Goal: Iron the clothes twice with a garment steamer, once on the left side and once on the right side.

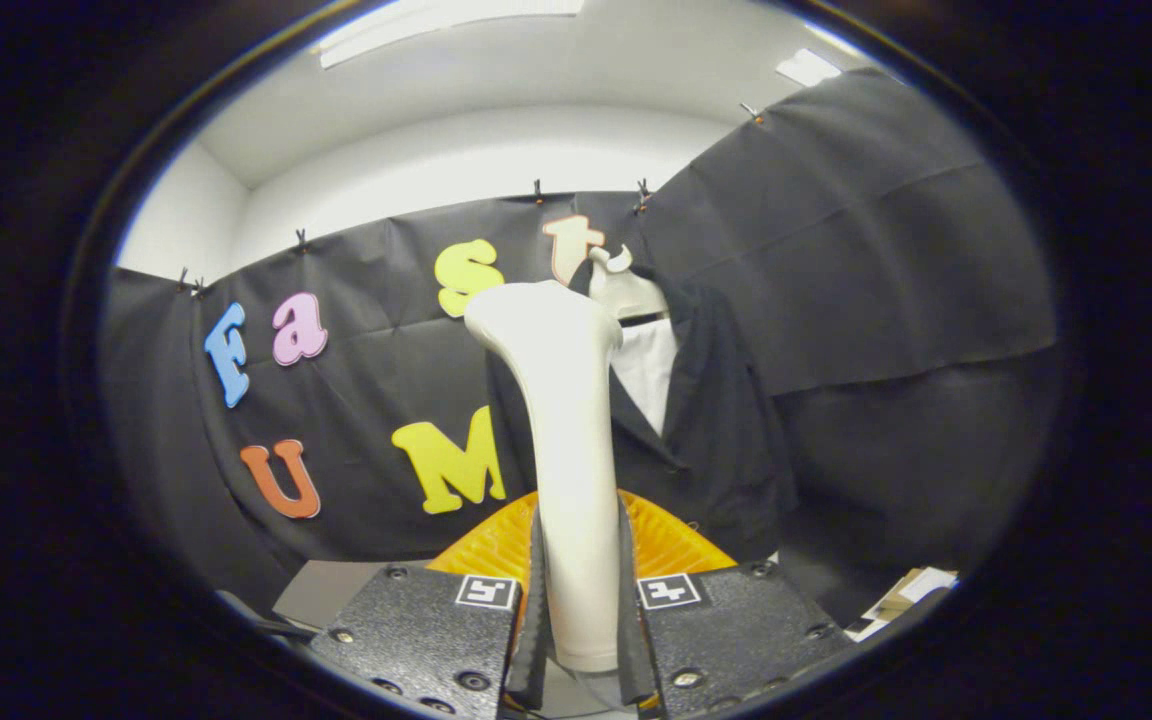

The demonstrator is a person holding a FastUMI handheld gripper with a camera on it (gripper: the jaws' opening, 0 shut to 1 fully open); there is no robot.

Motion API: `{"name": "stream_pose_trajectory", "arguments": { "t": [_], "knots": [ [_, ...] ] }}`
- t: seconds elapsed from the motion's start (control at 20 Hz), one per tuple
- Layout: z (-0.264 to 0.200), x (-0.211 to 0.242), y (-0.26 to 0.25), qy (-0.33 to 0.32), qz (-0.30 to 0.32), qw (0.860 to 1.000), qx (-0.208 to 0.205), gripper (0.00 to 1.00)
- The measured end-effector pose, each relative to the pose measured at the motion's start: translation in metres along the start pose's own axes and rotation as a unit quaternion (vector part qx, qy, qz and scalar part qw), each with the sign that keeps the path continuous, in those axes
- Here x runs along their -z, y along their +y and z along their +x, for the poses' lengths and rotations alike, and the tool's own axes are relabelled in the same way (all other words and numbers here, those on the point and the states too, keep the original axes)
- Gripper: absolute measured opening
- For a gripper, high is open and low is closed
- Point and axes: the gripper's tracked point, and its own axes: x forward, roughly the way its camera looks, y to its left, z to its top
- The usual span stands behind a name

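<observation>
My gripper [579, 580] is shut on the white handle of the garment steamer [566, 430], with both black fingers pressing on its sides. The steamer stands upright between the fingers, and its wide head points up and away from me. Beyond it hangs a black jacket [726, 420] over a white shirt [648, 365] on a pale hanger [626, 285] against the booth's black cloth wall. The steamer's head sits in front of the garment's left part; I cannot tell whether it touches the cloth.
An orange ribbed piece [666, 540] shows just behind the fingers, at the foot of the steamer. A grey flat box [321, 590] lies low to the left, and some cardboard and papers [901, 595] lie low to the right.
</observation>
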Motion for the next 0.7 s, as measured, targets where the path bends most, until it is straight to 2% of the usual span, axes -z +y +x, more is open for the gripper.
{"name": "stream_pose_trajectory", "arguments": {
  "t": [0.25,0.7],
  "knots": [
    [0.034,-0.022,-0.007,-0.039,-0.036,0.999,-0.001,0.31],
    [0.124,-0.030,-0.009,-0.041,-0.073,0.996,-0.023,0.31]
  ]
}}
